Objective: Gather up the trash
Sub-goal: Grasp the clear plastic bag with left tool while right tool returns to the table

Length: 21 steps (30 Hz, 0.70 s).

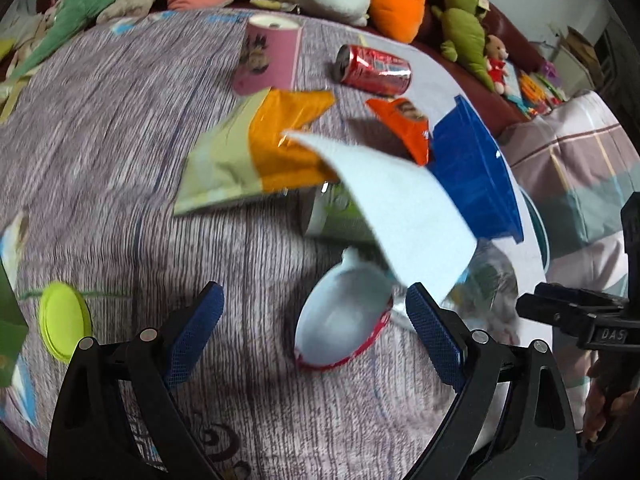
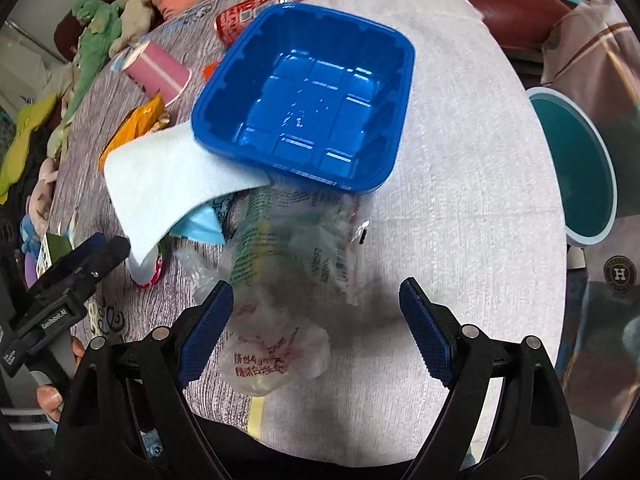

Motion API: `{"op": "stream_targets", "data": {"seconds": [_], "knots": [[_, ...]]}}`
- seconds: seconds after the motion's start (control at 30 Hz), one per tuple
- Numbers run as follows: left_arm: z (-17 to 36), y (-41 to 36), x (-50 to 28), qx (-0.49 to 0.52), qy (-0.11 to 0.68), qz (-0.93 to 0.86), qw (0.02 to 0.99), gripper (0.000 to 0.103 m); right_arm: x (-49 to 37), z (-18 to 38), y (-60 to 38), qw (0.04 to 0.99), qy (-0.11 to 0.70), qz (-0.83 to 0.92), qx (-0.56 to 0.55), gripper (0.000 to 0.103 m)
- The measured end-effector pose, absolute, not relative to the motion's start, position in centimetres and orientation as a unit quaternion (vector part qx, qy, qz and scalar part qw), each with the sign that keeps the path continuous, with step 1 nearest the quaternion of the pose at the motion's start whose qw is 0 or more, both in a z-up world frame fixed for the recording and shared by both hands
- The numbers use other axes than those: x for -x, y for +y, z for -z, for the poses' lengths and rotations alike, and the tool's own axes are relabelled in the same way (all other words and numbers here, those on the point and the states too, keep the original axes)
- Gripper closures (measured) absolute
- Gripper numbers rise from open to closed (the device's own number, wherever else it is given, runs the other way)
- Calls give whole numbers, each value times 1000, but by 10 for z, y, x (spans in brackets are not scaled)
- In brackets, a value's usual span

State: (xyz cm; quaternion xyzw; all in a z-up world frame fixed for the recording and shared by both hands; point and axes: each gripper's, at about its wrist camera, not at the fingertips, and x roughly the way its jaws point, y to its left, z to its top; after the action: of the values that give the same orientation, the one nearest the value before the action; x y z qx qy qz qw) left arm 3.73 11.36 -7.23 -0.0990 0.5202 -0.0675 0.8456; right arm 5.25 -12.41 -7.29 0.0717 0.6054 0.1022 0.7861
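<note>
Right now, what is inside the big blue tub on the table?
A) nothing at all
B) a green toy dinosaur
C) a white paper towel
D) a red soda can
A: in the right wrist view the blue tub shows only its bare ribbed bottom; the white paper towel lies tucked under its rim, outside it, and the red soda can lies on the table behind.

One blue tray (image 2: 304,96), one red can (image 1: 374,69) — two snack bags (image 1: 256,152), one bin (image 2: 576,164)

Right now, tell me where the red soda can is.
The red can lies on its side at the far end of the table, right of the pink cup and beyond the blue tray.
</note>
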Motion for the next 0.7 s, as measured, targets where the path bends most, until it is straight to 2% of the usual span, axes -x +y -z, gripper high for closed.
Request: {"op": "stream_targets", "data": {"seconds": [0.17, 0.33, 0.7], "knots": [[72, 94, -18, 93, 527, 110, 837, 10, -49, 73, -139, 789, 603, -86, -79, 22], [71, 41, -8, 82, 535, 172, 823, 10, -44, 66, -164, 799, 587, -67, -107, 22], [103, -26, -18, 57, 572, 179, 798, 10, -29, 60, -217, 809, 567, -47, -146, 22]]}}
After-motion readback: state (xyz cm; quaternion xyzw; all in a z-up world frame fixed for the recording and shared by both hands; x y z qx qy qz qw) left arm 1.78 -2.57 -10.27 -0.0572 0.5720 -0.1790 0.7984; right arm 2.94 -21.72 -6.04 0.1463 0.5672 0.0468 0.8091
